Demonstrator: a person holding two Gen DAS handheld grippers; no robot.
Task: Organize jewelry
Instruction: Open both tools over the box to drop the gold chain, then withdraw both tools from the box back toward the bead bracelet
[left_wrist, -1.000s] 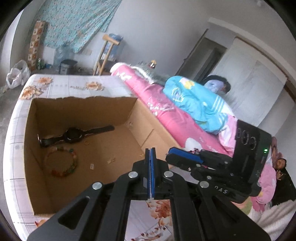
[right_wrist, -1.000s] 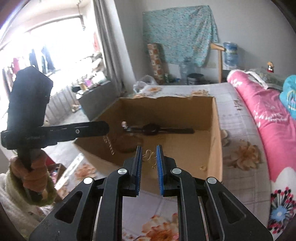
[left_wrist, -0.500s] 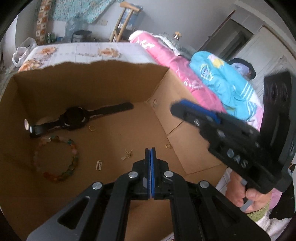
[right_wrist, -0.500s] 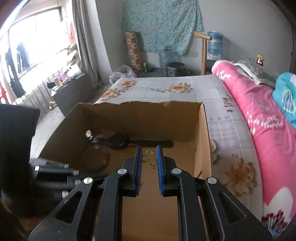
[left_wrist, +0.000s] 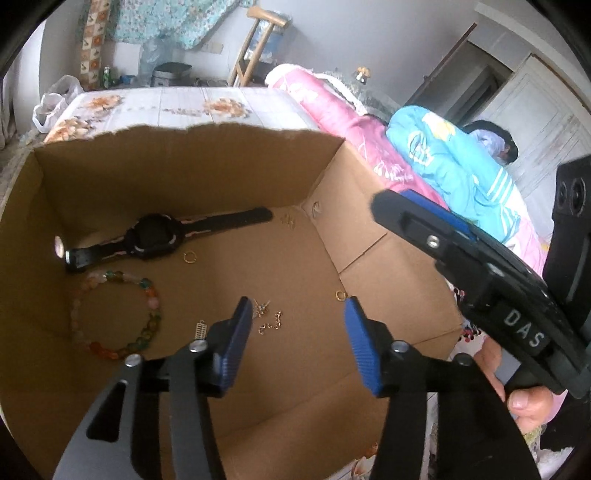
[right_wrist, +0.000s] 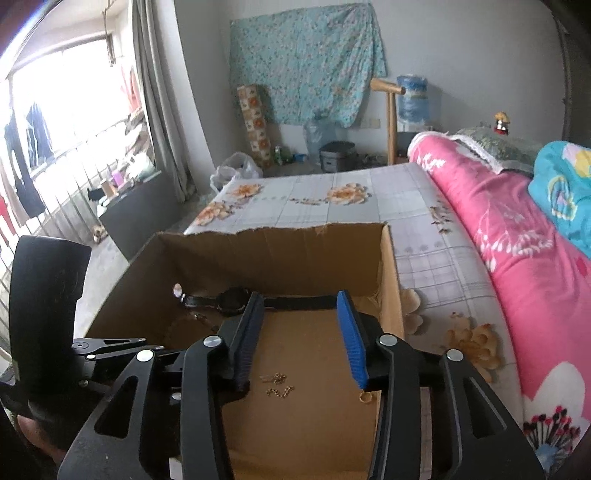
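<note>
A home bedroom: a bed (right_wrist: 436, 258) with pink quilt (right_wrist: 524, 236) at right, curtained window (right_wrist: 74, 110) upper left.

We see a bedroom with grey walls (right_wrist: 461, 44). A blue flowery cloth (right_wrist: 306, 62) hangs on the far wall. On the left a big window (right_wrist: 66, 110) lets in bright light, with a grey curtain (right_wrist: 159, 110) beside it. The bed (right_wrist: 351, 206) has a grey sheet with orange flowers. A pink blanket (right_wrist: 517, 240) lies along its right edge. White doors (left_wrist: 532, 107) stand behind it.
</note>
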